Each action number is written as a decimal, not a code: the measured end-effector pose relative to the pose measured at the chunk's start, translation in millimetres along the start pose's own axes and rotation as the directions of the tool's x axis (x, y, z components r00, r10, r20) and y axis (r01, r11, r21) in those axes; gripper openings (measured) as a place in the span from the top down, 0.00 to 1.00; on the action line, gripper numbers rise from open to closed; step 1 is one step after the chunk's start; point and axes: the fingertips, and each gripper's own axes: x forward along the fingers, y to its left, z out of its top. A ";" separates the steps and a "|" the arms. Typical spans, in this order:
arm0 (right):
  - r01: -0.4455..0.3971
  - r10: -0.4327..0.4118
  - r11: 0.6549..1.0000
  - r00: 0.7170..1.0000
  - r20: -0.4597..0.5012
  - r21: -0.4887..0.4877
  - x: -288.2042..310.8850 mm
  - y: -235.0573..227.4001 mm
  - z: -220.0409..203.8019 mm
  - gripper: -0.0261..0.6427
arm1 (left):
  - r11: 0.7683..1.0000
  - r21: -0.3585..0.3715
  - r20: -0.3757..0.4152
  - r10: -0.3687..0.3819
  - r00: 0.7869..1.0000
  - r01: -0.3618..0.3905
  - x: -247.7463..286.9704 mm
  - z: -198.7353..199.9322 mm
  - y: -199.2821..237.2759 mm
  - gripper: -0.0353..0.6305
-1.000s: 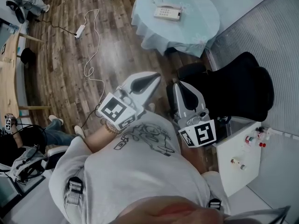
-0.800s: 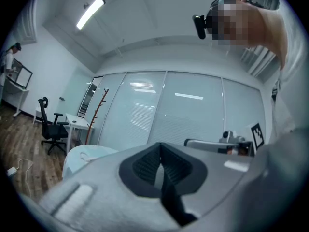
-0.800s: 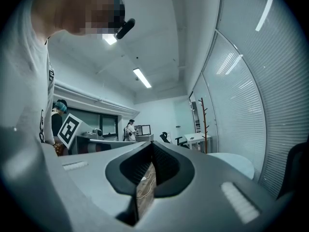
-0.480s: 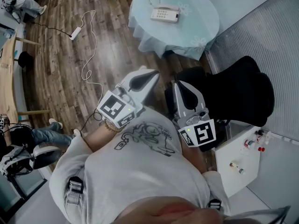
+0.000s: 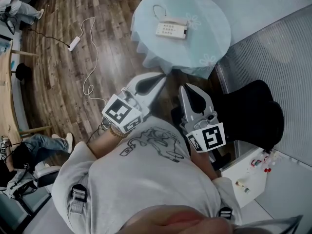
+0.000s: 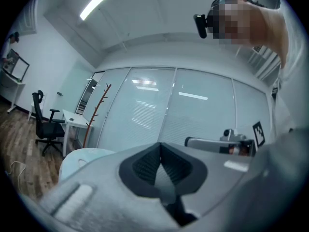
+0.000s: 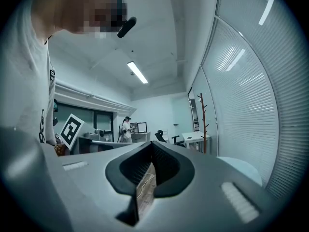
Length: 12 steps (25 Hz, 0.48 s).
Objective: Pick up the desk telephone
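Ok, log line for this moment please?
stage: before pickup | telephone: on round table, untouched | left gripper: shut, empty | right gripper: shut, empty | both short of the table

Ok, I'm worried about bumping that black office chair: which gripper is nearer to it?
Right. The right gripper is just left of the black office chair in the head view; the left gripper is further left, beyond it.

Round table (image 5: 209,38), desk telephone (image 5: 171,29) on it
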 end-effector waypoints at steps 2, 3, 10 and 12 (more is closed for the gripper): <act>0.001 -0.001 1.000 1.000 -0.004 0.000 28.7 -19.0 4.3 0.95 | 1.000 -0.005 -0.003 -0.006 1.000 0.006 18.2 8.9 28.1 0.94; 0.002 -0.002 1.000 1.000 -0.006 0.001 42.9 -28.8 6.2 0.95 | 1.000 -0.005 -0.005 -0.010 1.000 0.010 27.4 13.2 41.8 0.94; 0.011 -0.011 1.000 1.000 -0.021 0.008 132.0 -92.8 14.4 0.95 | 0.999 -0.023 -0.028 -0.025 0.999 0.024 87.0 36.5 130.2 0.94; 0.015 -0.015 1.000 1.000 -0.025 0.015 156.9 -111.4 12.3 0.95 | 0.999 -0.027 -0.034 -0.028 0.999 0.028 102.7 39.3 155.2 0.94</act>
